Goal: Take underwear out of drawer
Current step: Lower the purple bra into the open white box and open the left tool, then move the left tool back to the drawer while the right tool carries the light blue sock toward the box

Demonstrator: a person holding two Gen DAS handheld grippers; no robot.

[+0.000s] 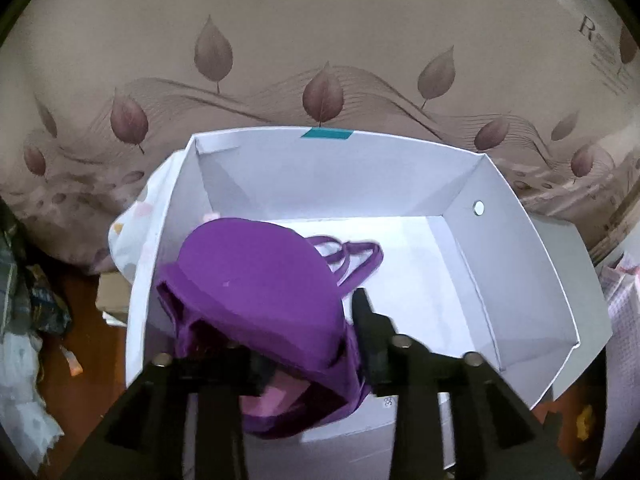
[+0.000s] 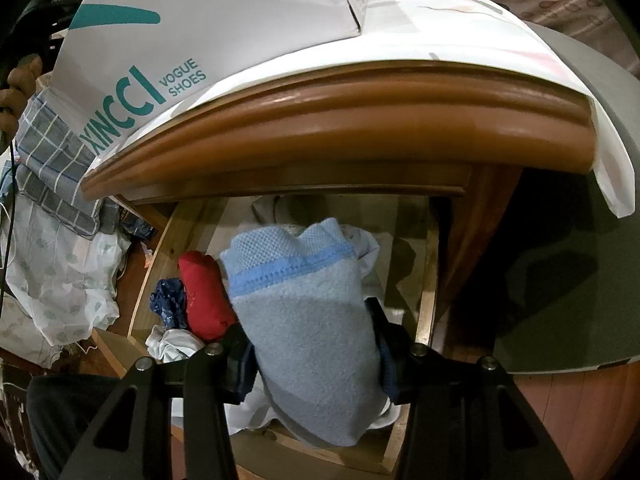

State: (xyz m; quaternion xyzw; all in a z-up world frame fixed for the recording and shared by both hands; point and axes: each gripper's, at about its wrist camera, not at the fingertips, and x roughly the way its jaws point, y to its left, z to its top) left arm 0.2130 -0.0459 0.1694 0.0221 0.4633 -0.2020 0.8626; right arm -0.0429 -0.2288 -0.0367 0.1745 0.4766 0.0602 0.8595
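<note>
Purple bra point(image 1: 256, 280) over the near wall of the white box point(image 1: 520, 248), cup draped inward, straps trailing on the box floor. Left gripper point(image 1: 304, 344) behind it: right finger clear of the fabric on its side, left finger hidden under cloth. Jaws parted, apparently letting go; garment looks to rest on the box edge by its own weight. Whether any pad presses the cloth, cannot tell for sure. Box sits on the cabinet top against a leaf-print bedspread point(image 1: 320, 40); likely the drop point for what comes out.

Right gripper point(image 2: 316, 356) clenched on a folded light-blue piece point(image 2: 304, 304), pinched from both flanks near its lower end, darker blue band upward. It hangs just above the open drawer point(image 2: 160, 264), below the wooden top edge point(image 2: 320, 120). Held by the sides, presumably so the fold stays together on the lift.

Drawer holds more: red roll point(image 2: 204, 296), dark blue print point(image 2: 168, 304), white cloth point(image 2: 172, 344), all left of the blue piece. Task is partway by my reading; one item boxed, one in hand, several left.
</note>
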